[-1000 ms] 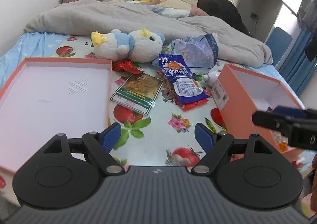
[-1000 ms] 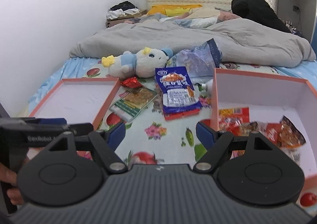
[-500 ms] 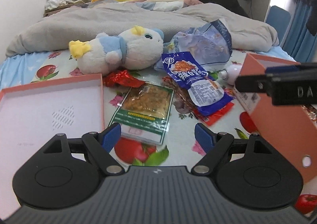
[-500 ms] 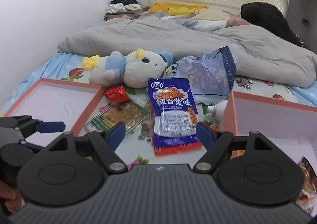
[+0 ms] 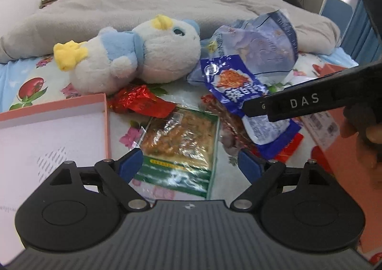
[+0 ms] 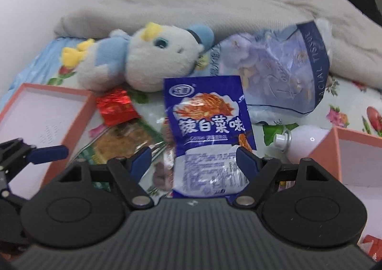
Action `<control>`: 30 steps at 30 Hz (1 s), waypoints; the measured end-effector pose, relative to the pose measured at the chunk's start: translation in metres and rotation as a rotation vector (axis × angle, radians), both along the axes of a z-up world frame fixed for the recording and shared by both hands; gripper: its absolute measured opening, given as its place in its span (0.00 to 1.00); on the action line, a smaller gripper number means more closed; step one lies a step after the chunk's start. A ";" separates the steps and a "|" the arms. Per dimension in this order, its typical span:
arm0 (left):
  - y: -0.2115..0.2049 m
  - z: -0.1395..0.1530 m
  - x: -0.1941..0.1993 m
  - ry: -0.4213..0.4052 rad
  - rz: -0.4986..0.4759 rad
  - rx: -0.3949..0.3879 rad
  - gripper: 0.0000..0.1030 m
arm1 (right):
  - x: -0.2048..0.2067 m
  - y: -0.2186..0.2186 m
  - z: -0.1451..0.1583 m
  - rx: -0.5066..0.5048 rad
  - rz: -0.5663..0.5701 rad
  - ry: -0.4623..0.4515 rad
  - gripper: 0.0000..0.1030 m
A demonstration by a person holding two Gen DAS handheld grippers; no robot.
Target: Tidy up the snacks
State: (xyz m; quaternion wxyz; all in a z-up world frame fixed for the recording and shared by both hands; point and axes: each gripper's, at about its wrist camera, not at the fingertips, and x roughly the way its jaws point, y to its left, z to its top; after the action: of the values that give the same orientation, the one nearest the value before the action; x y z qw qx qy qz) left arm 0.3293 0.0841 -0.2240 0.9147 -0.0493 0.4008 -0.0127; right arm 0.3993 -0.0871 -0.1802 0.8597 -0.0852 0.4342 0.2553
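Nearest to us, our left gripper (image 5: 189,164) hangs over the green-edged clear snack packet (image 5: 180,148), its jaws opening wide with the packet's near end lying between them, untouched. Our right gripper (image 6: 193,159) stands wide too, spread on either side of the lower end of the blue snack packet (image 6: 207,131), pads not pressing on it. The blue packet lies on top of a red packet (image 5: 290,148) and other wrappers on the fruit-print bedsheet (image 5: 28,86). To the left sits the open pink box lid (image 5: 47,136); to the right, the pink box (image 6: 358,160), with a white spray bottle (image 6: 298,141) beside it. Just past the clear packet lies a crinkled red foil wrapper (image 5: 138,101). Farther on rest a plush penguin toy (image 5: 133,55) and a facial tissue pack (image 6: 281,74), then the grey blanket (image 5: 119,9).
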 end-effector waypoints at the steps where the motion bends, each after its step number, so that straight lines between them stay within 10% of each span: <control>1: 0.002 -0.002 0.005 0.003 -0.003 0.006 0.89 | 0.007 0.001 -0.004 -0.003 -0.008 0.019 0.77; 10: 0.008 -0.023 0.039 0.038 -0.054 0.037 0.93 | 0.050 0.002 -0.025 -0.052 -0.068 0.109 0.78; 16: -0.014 -0.030 0.036 -0.024 -0.170 0.215 0.97 | 0.064 -0.002 -0.032 -0.013 -0.077 0.170 0.80; 30: 0.007 -0.044 0.065 0.100 -0.060 0.092 0.97 | 0.071 0.003 -0.047 -0.020 -0.060 0.195 0.83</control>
State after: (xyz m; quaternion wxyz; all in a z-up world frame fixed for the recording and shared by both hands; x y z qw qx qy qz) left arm 0.3942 0.0910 -0.2680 0.8941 0.0039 0.4474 -0.0191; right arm 0.4705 -0.0841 -0.2276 0.8197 -0.0553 0.5207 0.2323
